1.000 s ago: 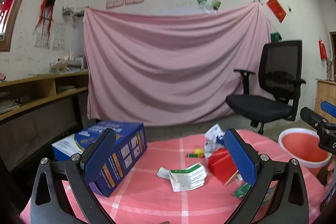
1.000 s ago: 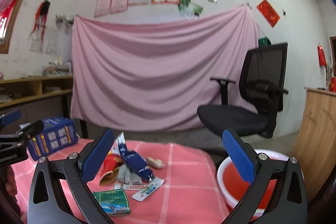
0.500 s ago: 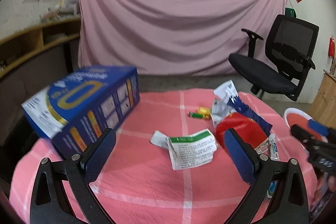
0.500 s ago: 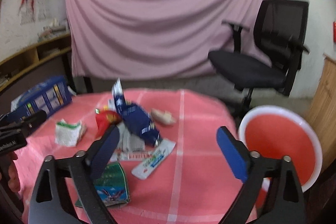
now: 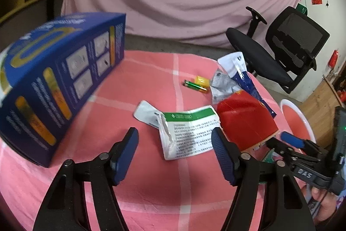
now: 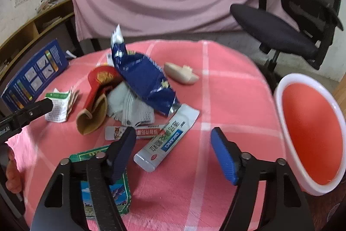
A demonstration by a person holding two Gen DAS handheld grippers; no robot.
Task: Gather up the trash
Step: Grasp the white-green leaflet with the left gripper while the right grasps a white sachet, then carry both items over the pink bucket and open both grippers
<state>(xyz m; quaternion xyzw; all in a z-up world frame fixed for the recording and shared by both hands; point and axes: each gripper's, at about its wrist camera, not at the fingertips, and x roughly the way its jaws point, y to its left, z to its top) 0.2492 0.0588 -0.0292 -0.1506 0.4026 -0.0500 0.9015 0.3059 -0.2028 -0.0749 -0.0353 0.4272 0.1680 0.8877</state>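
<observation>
Pink checked cloth covers the desk (image 5: 151, 187). Left gripper (image 5: 174, 151) half open, closing, empty, over a torn white-green paper packet (image 5: 190, 133) mid-desk. Right gripper (image 6: 173, 149) likewise closing, empty, above a glossy white toothpaste tube (image 6: 167, 138); red basin (image 6: 311, 133) off the right edge.

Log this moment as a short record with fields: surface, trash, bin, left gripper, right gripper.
surface: pink checked tablecloth
trash: torn white-and-green packet, red wrapper, blue foil bag, white tube, green batteries
bin: red basin, at the table's right edge, nothing visible inside
left gripper: jaws closing, over the torn packet, not gripping it
right gripper: jaws closing, above the white tube, nothing gripped
</observation>
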